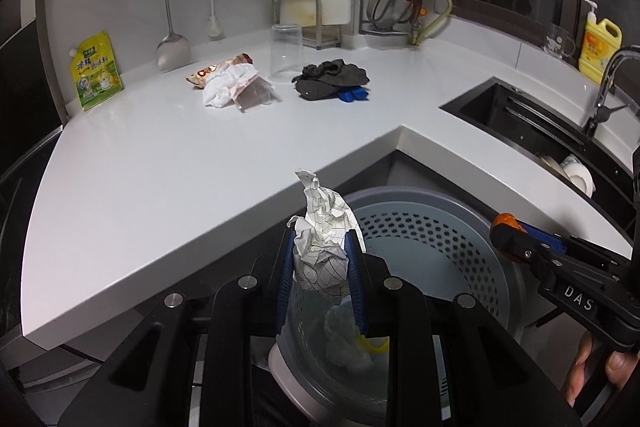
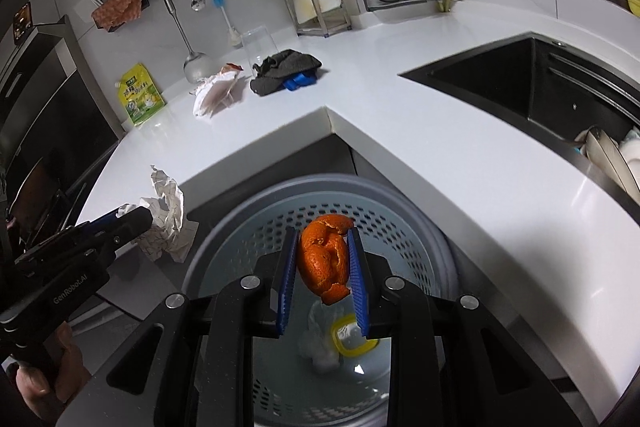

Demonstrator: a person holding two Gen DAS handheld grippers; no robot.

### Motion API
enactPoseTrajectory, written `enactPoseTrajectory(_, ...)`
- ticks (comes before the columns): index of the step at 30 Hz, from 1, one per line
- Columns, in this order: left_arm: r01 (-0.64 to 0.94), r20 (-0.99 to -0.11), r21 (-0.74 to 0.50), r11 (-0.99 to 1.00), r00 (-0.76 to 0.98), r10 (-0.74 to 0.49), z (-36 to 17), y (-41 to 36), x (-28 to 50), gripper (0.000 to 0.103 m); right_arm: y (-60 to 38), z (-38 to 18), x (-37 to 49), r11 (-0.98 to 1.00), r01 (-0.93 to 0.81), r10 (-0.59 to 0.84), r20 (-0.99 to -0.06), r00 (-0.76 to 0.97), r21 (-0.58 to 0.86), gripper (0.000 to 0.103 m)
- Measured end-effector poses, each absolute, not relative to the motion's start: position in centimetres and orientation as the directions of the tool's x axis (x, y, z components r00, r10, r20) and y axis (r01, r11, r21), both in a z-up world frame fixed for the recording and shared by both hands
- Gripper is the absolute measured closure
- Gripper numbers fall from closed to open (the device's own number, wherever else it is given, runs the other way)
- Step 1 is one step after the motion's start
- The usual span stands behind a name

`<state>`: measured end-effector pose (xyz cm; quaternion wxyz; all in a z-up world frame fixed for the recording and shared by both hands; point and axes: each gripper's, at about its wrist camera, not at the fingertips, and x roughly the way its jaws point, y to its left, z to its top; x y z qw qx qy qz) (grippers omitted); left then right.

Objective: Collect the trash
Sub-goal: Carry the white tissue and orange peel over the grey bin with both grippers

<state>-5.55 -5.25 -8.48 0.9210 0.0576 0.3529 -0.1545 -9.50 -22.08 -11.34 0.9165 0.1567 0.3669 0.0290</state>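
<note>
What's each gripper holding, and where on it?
Left gripper: crumpled paper, pinched at its lower bulk, top sticking out. Right gripper: orange peel, clamped across its middle.

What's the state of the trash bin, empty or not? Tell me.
Not empty. Inside the perforated trash bin, a white crumpled wad and a yellow-rimmed lid lie at the bottom.

Left claw (image 1: 320,259) and right claw (image 2: 323,259) both angled downward, jaws narrowed, each clamping something.

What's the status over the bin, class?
Left tool shut on crumpled paper. Right tool shut on orange peel. Both above bin. Nothing blocking.
</note>
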Motion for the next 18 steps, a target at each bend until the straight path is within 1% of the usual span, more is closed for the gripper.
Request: enactPoseTrajectory(18, 0.383, -0.726, -0.003, 0.924, 0.635, -0.265, -11.1, -5.9, -7.1, 0.078, -21.4, -12.3, -10.4, 0.954, 0.052, 0.176, -0.694, 0.698, 0.294, 0.079)
